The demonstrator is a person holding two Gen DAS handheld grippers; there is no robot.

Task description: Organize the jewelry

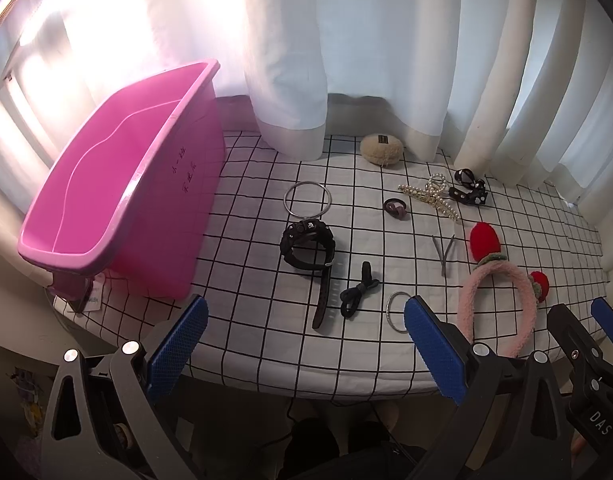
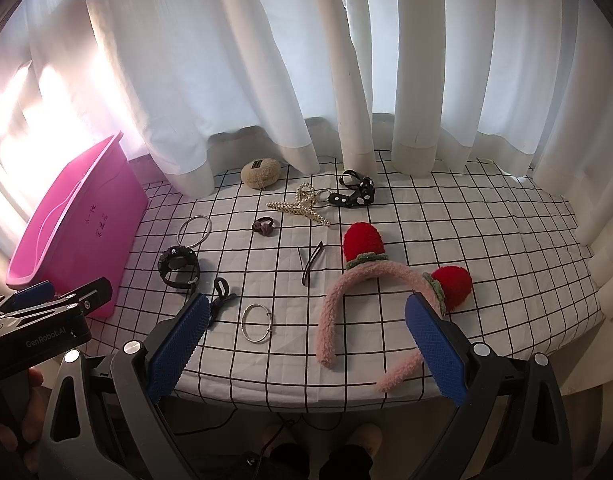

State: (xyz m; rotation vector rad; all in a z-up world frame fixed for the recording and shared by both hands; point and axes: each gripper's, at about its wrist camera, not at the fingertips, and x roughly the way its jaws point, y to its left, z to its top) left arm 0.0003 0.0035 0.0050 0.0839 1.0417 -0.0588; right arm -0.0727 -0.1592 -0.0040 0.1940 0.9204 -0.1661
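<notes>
Both grippers are held at the near table edge, jaws spread wide, nothing gripped: left gripper (image 1: 306,344), right gripper (image 2: 306,344). Jewelry is scattered on the checked cloth (image 1: 386,216): watch (image 1: 307,245), bangle (image 1: 307,200), pink headband (image 2: 370,280). Pink bin (image 1: 118,184) is seen far left.

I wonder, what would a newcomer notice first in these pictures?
Probably the big pink bin, standing empty at the left end of the checked tablecloth. Next, the fluffy pink headband with two red pompoms, lying near the front right, ahead of the open right claw.
</notes>
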